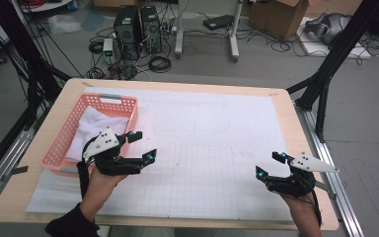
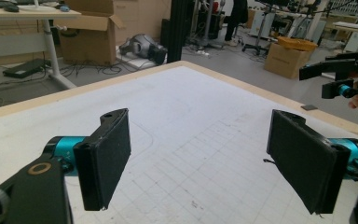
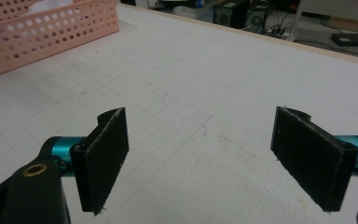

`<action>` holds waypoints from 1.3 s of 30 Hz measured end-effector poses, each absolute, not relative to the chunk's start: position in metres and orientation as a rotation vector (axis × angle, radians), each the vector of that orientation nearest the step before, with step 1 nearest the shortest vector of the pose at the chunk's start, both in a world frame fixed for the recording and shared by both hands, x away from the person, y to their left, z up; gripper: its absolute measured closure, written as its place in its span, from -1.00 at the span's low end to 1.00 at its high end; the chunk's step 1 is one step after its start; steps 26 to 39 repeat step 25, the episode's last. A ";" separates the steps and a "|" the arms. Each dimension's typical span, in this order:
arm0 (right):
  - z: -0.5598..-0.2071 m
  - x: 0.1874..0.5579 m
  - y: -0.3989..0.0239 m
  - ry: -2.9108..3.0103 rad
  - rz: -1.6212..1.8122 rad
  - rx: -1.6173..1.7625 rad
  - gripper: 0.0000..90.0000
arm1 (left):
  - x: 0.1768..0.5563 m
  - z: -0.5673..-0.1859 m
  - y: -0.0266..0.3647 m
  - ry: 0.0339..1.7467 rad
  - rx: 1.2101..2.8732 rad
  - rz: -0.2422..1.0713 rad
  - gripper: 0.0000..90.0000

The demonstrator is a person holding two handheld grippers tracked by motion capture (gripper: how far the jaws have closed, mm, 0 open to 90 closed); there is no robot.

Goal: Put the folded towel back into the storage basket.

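Note:
My left gripper [image 1: 145,144] hovers just right of a pink perforated basket [image 1: 59,144] on the table's left side. Its jaws stand wide apart with nothing between them, as its own view confirms for the left gripper [image 2: 200,140]. A white cloth [image 1: 96,127] lies crumpled inside the basket. Near the table's front right, my right gripper [image 1: 268,164] is open and empty above the white gridded mat [image 1: 212,148]. In the right gripper view, the right gripper [image 3: 198,140] points across the mat toward the basket [image 3: 51,32]. The right gripper [image 2: 340,79] also appears far off in the left gripper view.
The mat covers most of the wooden table [image 1: 296,118], with drawn outlines near its middle. Black frame posts [image 1: 325,84] stand at the table's corners. Computers [image 1: 138,29], cables and cardboard boxes [image 1: 281,17] sit on the floor beyond the far edge.

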State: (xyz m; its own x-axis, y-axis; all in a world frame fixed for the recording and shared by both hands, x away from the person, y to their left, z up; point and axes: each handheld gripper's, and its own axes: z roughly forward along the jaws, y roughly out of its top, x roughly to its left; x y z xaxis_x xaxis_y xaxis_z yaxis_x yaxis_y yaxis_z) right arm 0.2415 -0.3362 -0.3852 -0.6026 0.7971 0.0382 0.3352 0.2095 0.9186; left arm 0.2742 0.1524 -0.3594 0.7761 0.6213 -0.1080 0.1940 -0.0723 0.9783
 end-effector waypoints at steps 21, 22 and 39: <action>-0.384 0.240 -0.335 2.040 1.381 1.048 -0.60 | 0.277 -0.371 0.137 0.670 1.658 0.376 -0.51; -0.384 0.240 -0.335 2.040 1.380 1.041 -0.60 | 0.277 -0.370 0.138 0.669 1.661 0.377 -0.51; -0.384 0.240 -0.335 2.042 1.382 1.045 -0.60 | 0.278 -0.370 0.138 0.673 1.661 0.376 -0.51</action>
